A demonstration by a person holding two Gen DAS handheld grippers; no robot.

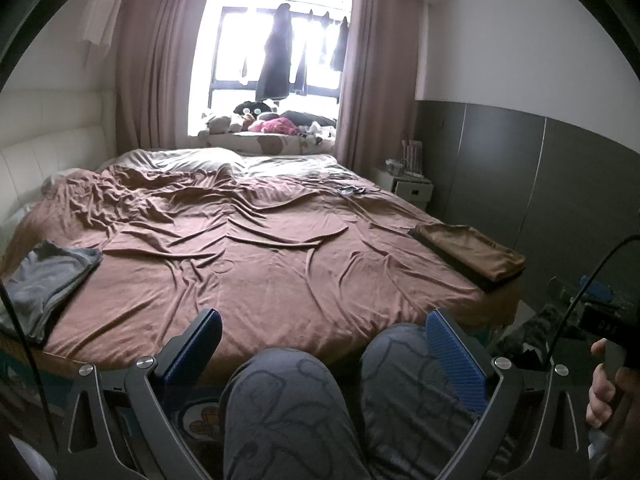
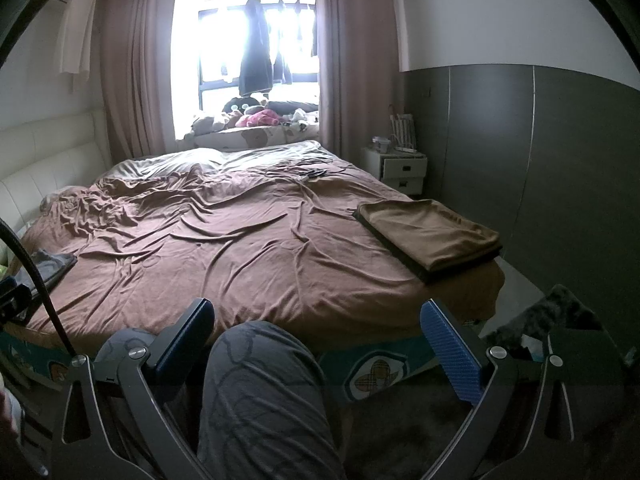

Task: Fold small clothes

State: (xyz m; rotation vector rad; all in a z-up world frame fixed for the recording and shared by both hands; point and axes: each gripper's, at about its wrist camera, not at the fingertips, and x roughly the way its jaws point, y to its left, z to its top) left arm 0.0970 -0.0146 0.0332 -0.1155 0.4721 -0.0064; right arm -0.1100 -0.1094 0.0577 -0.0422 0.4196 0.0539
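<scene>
A folded brown garment (image 1: 476,252) lies at the bed's right front corner; it also shows in the right wrist view (image 2: 432,236). A grey garment (image 1: 44,280) lies loosely folded at the bed's left front edge, and in the right wrist view (image 2: 48,266). My left gripper (image 1: 324,324) is open and empty, held back from the bed above the person's knees (image 1: 288,400). My right gripper (image 2: 318,314) is open and empty, also short of the bed's front edge.
A wide bed with a wrinkled brown sheet (image 1: 248,256) fills the middle. A white nightstand (image 2: 402,170) stands at the far right. The window ledge holds plush toys (image 1: 272,122). The other hand and its cable (image 1: 608,364) are at the right.
</scene>
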